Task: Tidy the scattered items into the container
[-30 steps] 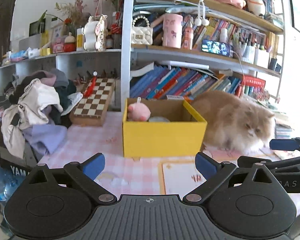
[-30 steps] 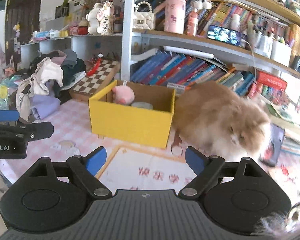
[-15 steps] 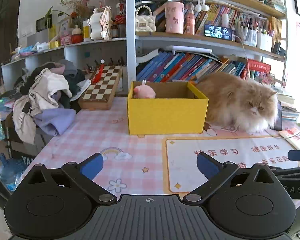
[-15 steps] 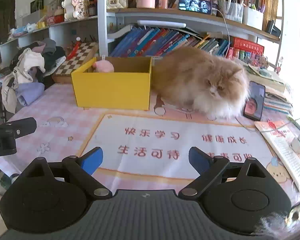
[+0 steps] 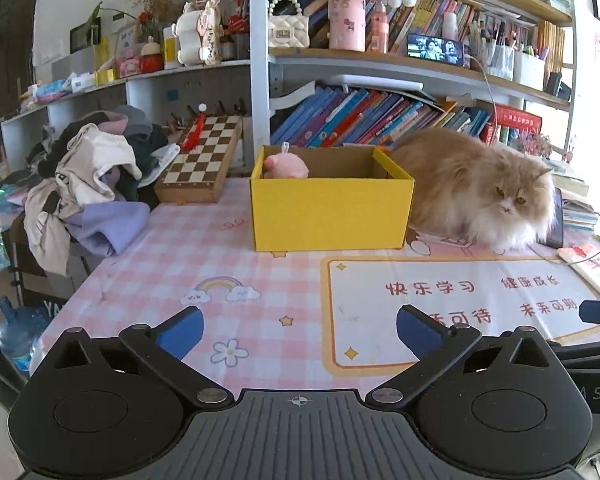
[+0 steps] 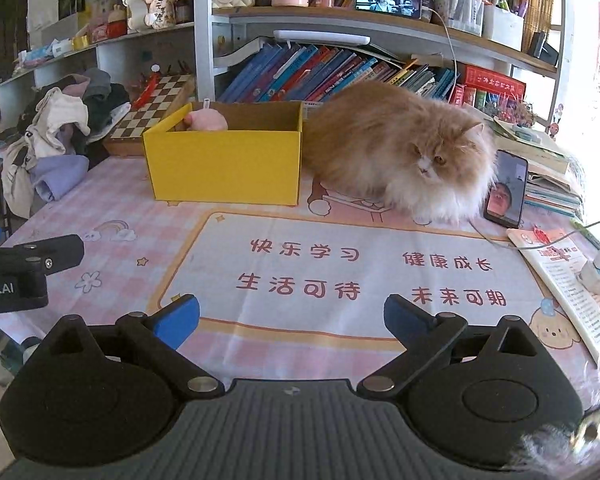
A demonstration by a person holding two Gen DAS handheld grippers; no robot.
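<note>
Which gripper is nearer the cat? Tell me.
Right. The right gripper sits roughly in front of the cat, across the mat. The left gripper faces the yellow box, with the cat off to its right.

A table (image 6: 112,204) is being covered by a pink checked cloth with a printed white panel (image 6: 364,268). On it a yellow box (image 6: 228,164) is being flanked by a fluffy ginger cat (image 6: 400,152), which is lying just beside it. A chessboard (image 5: 204,160) and a heap of clothes (image 5: 88,188) are being carried at the far left, a phone (image 6: 506,188) and a booklet (image 6: 568,292) at the right.
</note>
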